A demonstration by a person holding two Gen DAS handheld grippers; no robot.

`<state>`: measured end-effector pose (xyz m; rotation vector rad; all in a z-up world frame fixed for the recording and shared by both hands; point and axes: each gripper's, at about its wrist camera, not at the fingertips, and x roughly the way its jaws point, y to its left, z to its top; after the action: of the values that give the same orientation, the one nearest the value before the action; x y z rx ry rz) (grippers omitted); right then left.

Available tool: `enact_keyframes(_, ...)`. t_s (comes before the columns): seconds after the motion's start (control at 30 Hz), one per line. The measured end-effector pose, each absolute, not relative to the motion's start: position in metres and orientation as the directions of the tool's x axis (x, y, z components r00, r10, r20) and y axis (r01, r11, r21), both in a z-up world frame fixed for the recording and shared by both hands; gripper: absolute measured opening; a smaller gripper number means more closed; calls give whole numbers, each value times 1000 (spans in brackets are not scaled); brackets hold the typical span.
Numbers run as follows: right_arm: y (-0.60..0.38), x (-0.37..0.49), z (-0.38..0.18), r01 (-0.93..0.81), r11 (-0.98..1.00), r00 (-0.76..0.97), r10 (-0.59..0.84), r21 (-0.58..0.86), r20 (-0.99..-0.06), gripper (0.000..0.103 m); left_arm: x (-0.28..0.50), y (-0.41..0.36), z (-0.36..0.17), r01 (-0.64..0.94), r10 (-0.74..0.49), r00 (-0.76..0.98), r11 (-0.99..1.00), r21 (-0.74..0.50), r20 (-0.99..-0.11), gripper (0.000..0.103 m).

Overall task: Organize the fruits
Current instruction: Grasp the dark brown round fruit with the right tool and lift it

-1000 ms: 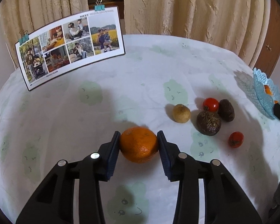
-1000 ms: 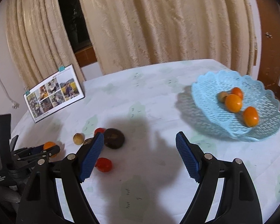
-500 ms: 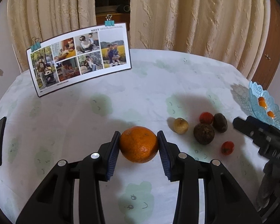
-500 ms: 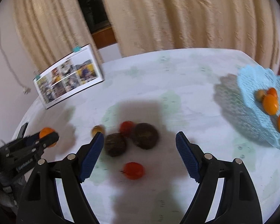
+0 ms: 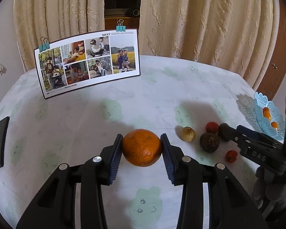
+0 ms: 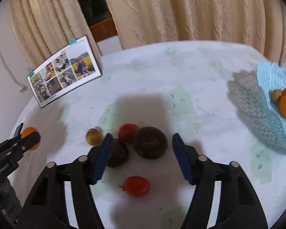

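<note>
Left hand-held gripper (image 5: pixel 142 148): clamped on an orange (image 5: pixel 142 147), both pads flat against its sides, fruit lifted clear of the bench (image 5: pixel 143 99).
Right hand-held gripper (image 6: pixel 141 152): jaws closing over the loose pile; the big dark fruit (image 6: pixel 150 142) sat between the pads, which did not seem to touch it yet.
Doing the grasp well: judged best to centre the pads on that dark fruit's widest part, come down low, and close gently so the round skin does not squirt out.
Crowding: a second dark fruit (image 6: pixel 117 152) lay just beside it and partly behind the left pad; a red tomato (image 6: pixel 127 132) touched or nearly touched on the far side. That pad could nudge either one.
Other loose fruit: a small yellow-brown fruit (image 6: pixel 93 136) to the far left of the pile; another tomato (image 6: pixel 136 186) nearer, apart from the rest.
Basket (image 6: pixel 267 103): pale blue, lacy, at the far right, well apart from the pile, already holding several orange fruits and a brownish one.
Carrying the orange: path to the basket crossed the right gripper and the pile; probably wiser to go high or wait.
Surroundings: a photo card (image 5: pixel 87 63) with clips stood at the far left; curtains behind; a dark flat object (image 5: pixel 0 143) at the left edge.
</note>
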<state>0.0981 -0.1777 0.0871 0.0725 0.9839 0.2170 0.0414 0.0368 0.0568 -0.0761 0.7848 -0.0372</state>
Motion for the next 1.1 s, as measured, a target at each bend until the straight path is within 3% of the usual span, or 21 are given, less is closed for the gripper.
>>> enact_keyframes(0.23,-191,110,73,-112,966,480,257,232,-839,59,41,37,57,2,-62,706,996,-85,-705,41)
enact_keyframes(0.43,-193,112,71,-118,958,469,287,262,-835,45,41,37,55,2,-64,702,996,-87,-709,41)
enact_keyframes(0.73,-195,106,76,-116,959,494,283,260,-822,45,42,36,53,4,-62,699,997,-83,-712,41)
enact_keyframes(1.1,-227,91,120,-50,966,637,228,255,-736,45,45,30,50,10,-58,695,997,-71,-717,41)
